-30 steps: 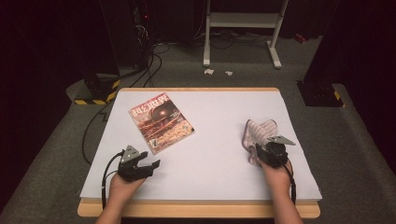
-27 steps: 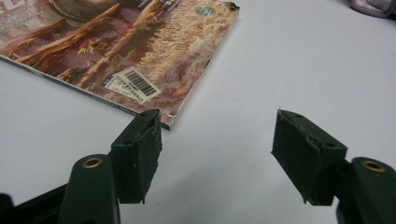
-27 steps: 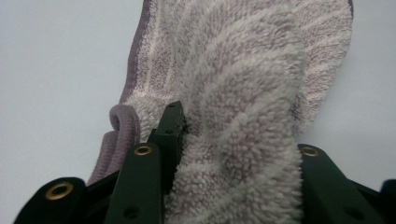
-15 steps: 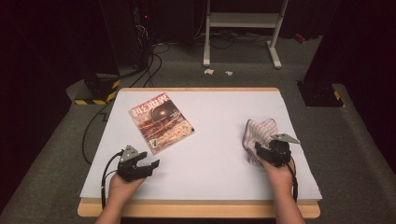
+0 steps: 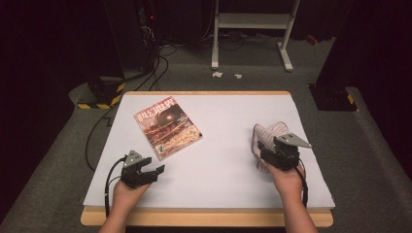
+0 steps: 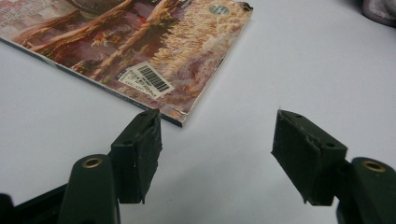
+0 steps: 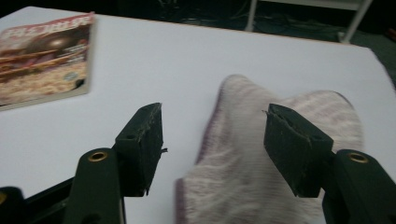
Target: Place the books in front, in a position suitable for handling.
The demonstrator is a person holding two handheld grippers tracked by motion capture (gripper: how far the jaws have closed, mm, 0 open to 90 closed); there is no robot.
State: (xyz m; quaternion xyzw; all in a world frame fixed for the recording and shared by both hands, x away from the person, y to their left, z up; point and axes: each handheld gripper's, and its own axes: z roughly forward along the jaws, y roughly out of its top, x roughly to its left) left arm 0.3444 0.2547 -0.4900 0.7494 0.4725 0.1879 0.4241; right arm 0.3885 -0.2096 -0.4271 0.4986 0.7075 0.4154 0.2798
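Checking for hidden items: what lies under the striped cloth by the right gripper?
The striped cloth lies crumpled on the white table; anything beneath its folds is covered. The right gripper is open over it.

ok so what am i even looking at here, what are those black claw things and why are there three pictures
There is no robot here. A person holds a hand-held tool in each hand, each with two black jaws that pinch.

The high view comes from a fixed camera above the table. It shows the left gripper and the right gripper. The other two pictures come from small cameras riding on the tools, looking along their jaws.

On the white table lie a magazine and a pale striped cloth. The left gripper view looks at the magazine's near corner; the right gripper view looks down on the cloth.

Both pairs of jaws stand open. Nothing is held; the right gripper is over the cloth.
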